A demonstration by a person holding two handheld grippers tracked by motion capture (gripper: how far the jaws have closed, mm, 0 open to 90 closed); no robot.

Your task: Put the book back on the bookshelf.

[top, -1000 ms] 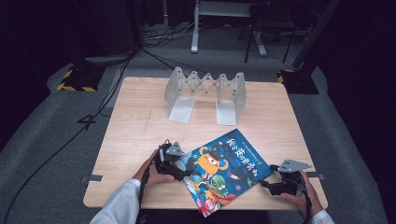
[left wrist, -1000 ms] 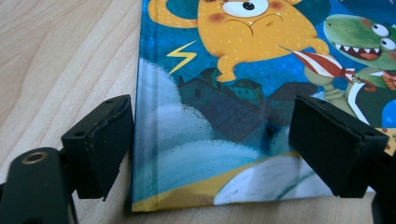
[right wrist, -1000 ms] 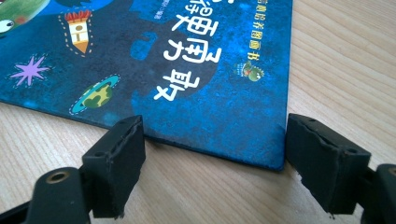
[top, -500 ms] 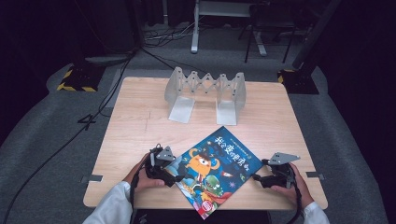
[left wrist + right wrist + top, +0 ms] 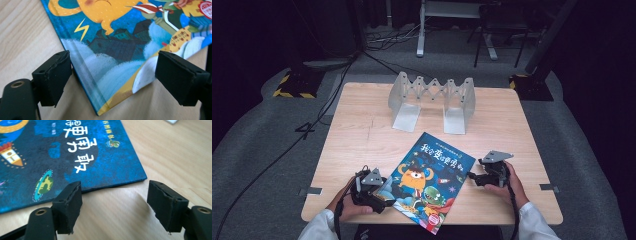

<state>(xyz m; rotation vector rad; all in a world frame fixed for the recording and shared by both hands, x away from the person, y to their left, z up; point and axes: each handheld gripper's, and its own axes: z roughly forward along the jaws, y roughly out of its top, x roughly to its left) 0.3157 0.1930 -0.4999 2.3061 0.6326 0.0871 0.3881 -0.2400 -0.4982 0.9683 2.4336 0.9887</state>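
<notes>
So over on the left side, the left claw [image 5: 384,202] sits at the near-left corner of the picture book [image 5: 428,180], jaws spread wide; in the left gripper view that corner pokes in between the two pads, with one pad right up against the spine edge, though I honestly can't tell if it's actually touching. The book itself lies flat on the table [image 5: 362,135], cover up, turned at an angle, with its near corner sticking out a bit past the front edge. Further back, well apart from the book, stands a grey folding book rack [image 5: 432,100]. On the right, the right claw [image 5: 472,176] is just beside the book's right edge; its jaws have just been closing but are wide apart, with only bare table between them.
</notes>
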